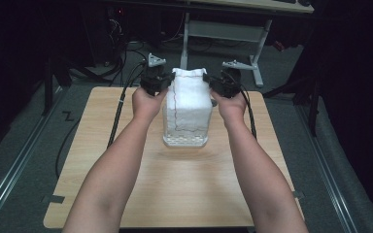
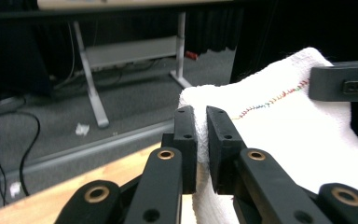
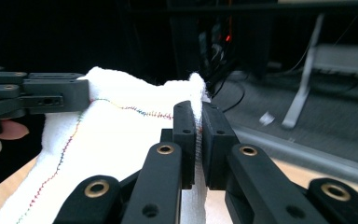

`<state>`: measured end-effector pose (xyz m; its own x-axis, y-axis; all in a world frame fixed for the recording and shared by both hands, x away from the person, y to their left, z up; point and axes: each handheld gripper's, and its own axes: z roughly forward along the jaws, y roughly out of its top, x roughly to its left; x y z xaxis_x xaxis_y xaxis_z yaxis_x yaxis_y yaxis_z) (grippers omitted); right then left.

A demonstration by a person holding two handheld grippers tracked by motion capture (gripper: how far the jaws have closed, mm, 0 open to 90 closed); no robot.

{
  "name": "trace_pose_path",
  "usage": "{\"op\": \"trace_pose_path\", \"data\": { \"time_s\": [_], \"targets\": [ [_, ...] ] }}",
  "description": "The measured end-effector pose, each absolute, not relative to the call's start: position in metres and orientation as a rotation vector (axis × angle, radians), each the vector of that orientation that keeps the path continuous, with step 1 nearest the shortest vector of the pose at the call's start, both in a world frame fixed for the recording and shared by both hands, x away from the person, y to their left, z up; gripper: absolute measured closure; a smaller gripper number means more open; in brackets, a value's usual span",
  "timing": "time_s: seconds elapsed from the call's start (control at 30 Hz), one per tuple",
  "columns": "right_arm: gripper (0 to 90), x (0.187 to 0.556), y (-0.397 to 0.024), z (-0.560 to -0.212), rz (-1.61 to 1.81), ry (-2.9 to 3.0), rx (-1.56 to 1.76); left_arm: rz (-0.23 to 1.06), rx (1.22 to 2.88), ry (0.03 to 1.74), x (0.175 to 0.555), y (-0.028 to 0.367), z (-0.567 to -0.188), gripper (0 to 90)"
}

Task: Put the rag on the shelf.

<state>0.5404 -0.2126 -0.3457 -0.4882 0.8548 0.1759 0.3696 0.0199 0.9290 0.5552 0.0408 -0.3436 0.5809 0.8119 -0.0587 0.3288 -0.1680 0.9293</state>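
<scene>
High view shows a white terry-cloth towel with a coloured stitched seam [image 1: 189,99] stretched between two hand-held grippers above a white perforated plastic basket [image 1: 185,141], which stands near the middle of the light wooden bench [image 1: 126,160]. The left hand-held gripper [image 1: 164,83] is clenched on the towel's upper left corner and the right hand-held gripper [image 1: 213,85] on its upper right corner, so the cloth hangs as a flat sheet, its lower part draped over or into the basket; which of the two cannot be told.

Left gripper view has the black jaws pinching a fold of the towel [image 2: 279,130] at its edge, and right gripper view shows the same kind of pinch on the towel [image 3: 121,135] at its opposite corner. Gripping both top corners, kept level and apart, probably keeps the cloth spread and untwisted, so that it can be steered squarely over the basket rather than bunching to one side.
</scene>
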Motion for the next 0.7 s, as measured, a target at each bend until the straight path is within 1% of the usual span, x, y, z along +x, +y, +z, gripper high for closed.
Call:
{"op": "trace_pose_path", "data": {
  "time_s": [0.07, 0.23, 0.27, 0.3, 0.33, 0.37, 0.4, 0.43, 0.47, 0.5, 0.6, 0.7],
  "targets": [
    [85.8, 0.543, -0.211, -0.350, 1.467, 1.891, 1.249, 0.540, 1.768, 0.985, 0.560, 0.042, -0.351, 82.5],
    [85.6, 0.545, -0.205, -0.354, 1.433, 1.924, 1.253, 0.545, 1.809, 1.015, 0.562, 0.041, -0.364, 82.4],
    [84.9, 0.546, -0.205, -0.355, 1.437, 1.931, 1.264, 0.550, 1.814, 1.027, 0.563, 0.041, -0.366, 82.2],
    [82.2, 0.547, -0.205, -0.356, 1.436, 1.937, 1.280, 0.559, 1.806, 1.037, 0.563, 0.042, -0.367, 80.7],
    [78.2, 0.548, -0.205, -0.357, 1.434, 1.933, 1.293, 0.548, 1.782, 1.042, 0.562, 0.044, -0.368, 75.7],
    [74.3, 0.548, -0.206, -0.357, 1.437, 1.924, 1.297, 0.502, 1.766, 1.047, 0.563, 0.046, -0.368, 68.4],
    [71.5, 0.548, -0.208, -0.357, 1.440, 1.909, 1.302, 0.454, 1.758, 1.051, 0.565, 0.048, -0.368, 64.1],
    [70.8, 0.548, -0.209, -0.356, 1.435, 1.896, 1.304, 0.457, 1.758, 1.046, 0.564, 0.049, -0.367, 62.9],
    [70.9, 0.547, -0.210, -0.356, 1.434, 1.894, 1.305, 0.493, 1.757, 1.036, 0.562, 0.048, -0.366, 63.6],
    [70.9, 0.547, -0.210, -0.355, 1.431, 1.895, 1.305, 0.501, 1.759, 1.026, 0.560, 0.048, -0.364, 63.8],
    [69.7, 0.545, -0.210, -0.353, 1.405, 1.898, 1.289, 0.488, 1.751, 1.022, 0.558, 0.049, -0.361, 63.1],
    [66.2, 0.541, -0.209, -0.352, 1.368, 1.903, 1.251, 0.490, 1.749, 1.014, 0.555, 0.048, -0.359, 62.7]
  ]
}}
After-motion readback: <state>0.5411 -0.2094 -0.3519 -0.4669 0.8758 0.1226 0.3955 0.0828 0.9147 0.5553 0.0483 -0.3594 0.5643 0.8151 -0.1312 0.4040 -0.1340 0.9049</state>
